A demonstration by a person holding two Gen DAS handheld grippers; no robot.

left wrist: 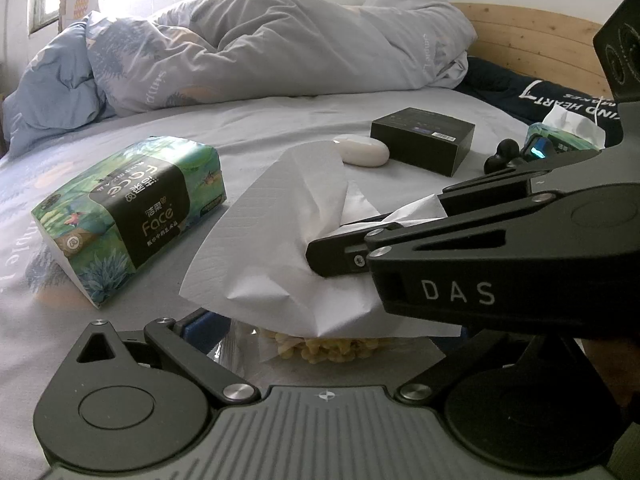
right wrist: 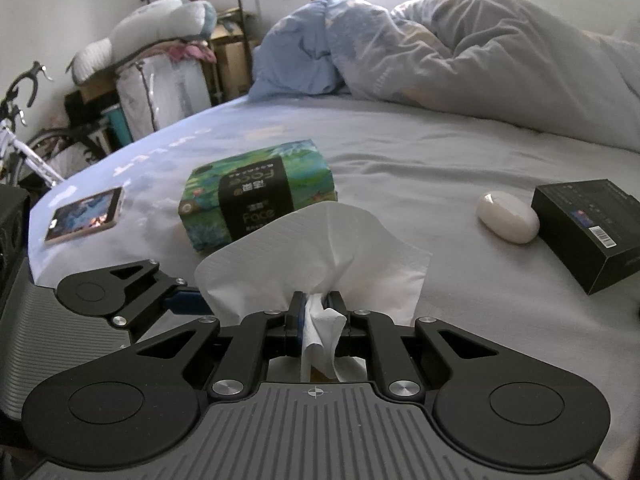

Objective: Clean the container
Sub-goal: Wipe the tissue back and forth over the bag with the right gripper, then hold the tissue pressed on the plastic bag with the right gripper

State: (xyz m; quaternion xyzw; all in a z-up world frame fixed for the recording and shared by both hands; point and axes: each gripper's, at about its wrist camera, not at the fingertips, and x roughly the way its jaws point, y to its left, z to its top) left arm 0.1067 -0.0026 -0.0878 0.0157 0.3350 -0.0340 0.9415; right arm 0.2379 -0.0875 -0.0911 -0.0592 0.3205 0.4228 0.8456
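**A:** Where is the container?

**B:** At the near side of the bed, in the gap of the left tool. Only a strip shows: a clear wall with pale yellow bits behind it. A white tissue is draped over the rest.

**A:** Which way does it point? What about its long axis?

**B:** I cannot tell. The tissue hides the top, and the tool body cuts off the lower part. I also cannot see whether it rests on the sheet.

**A:** Is the left tool clenched on it?

**B:** I cannot tell that either. One blue-padded finger sits just beside the clear wall, and the other is hidden behind the right tool.

**A:** And the right tool?

**B:** It is clamped tight on the tissue. One bunch is pinched between the pads, and the sheet fans out ahead of them.

**A:** What else is on the bed?

**B:** A green tissue pack lies beyond the container. A white oval case is just beside a black box, toward the wooden headboard end. A crumpled duvet lines the far edge. A phone-like slab is near the foot-end edge, with its screen too blurred to read.
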